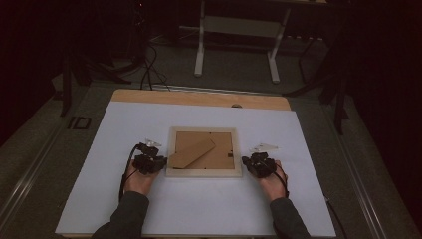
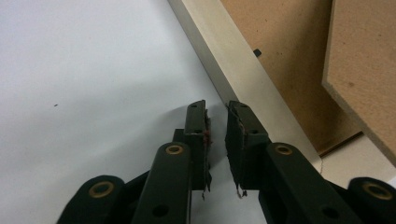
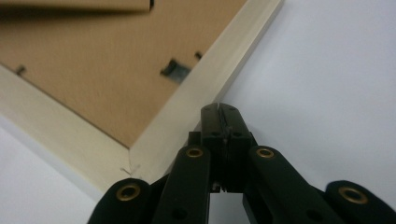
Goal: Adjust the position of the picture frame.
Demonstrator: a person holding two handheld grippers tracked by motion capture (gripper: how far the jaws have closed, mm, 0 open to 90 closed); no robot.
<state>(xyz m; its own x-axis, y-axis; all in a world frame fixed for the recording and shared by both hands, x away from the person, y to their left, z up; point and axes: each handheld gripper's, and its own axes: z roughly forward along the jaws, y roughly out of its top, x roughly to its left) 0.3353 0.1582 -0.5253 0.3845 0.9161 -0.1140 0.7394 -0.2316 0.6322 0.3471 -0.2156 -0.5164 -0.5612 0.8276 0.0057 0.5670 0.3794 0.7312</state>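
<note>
Nearest, two sleeved forearms angle inward. The left gripper [image 2: 217, 119] has its frayed black pads slightly parted, nothing between them, tips just beside the picture frame [image 1: 204, 172]. The right gripper [image 3: 220, 111] is closed empty at the frame's opposite edge. The pale, smooth wooden frame lies face-down on the white table sheet [image 1: 124, 129], brown fibreboard backing [image 3: 84, 70] up; the right gripper view reveals a small metal clip [image 3: 175, 70]

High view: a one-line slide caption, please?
Face-down picture frame on a white sheet, left tongs and right tongs at its near corners.
</note>
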